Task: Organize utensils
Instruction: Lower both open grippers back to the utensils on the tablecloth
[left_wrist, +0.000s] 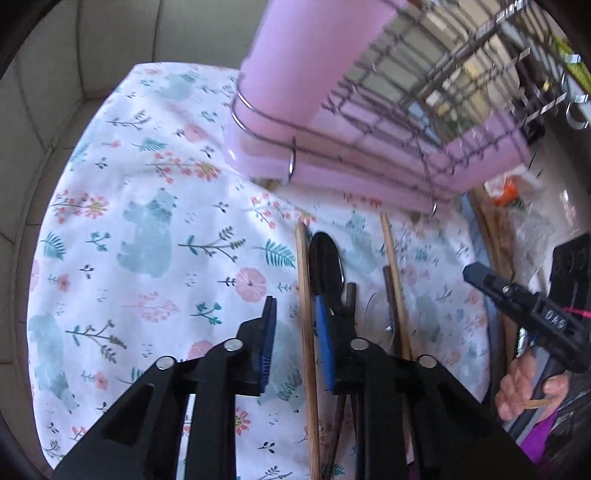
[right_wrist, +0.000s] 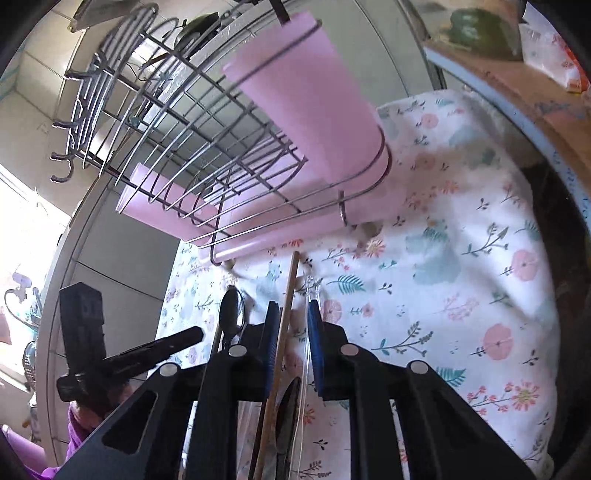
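Observation:
Utensils lie on a floral cloth (left_wrist: 155, 229): a wooden chopstick (left_wrist: 306, 332), a dark spoon (left_wrist: 325, 262), a second chopstick (left_wrist: 393, 273) and dark sticks (left_wrist: 350, 295). My left gripper (left_wrist: 295, 317) is open, and the first chopstick lies between its fingers on the cloth. My right gripper (right_wrist: 291, 317) is open over a wooden chopstick (right_wrist: 286, 306) and a clear plastic utensil (right_wrist: 308, 291); the dark spoon (right_wrist: 231, 312) lies to its left. The right gripper also shows in the left wrist view (left_wrist: 517, 295). A pink utensil cup (left_wrist: 291, 74) hangs on a wire rack (left_wrist: 424, 74).
The rack sits on a pink drip tray (left_wrist: 351, 181) at the back of the cloth. A wooden ledge with packets (right_wrist: 517, 74) runs along the right side. A tiled wall (left_wrist: 55, 55) is at the far left.

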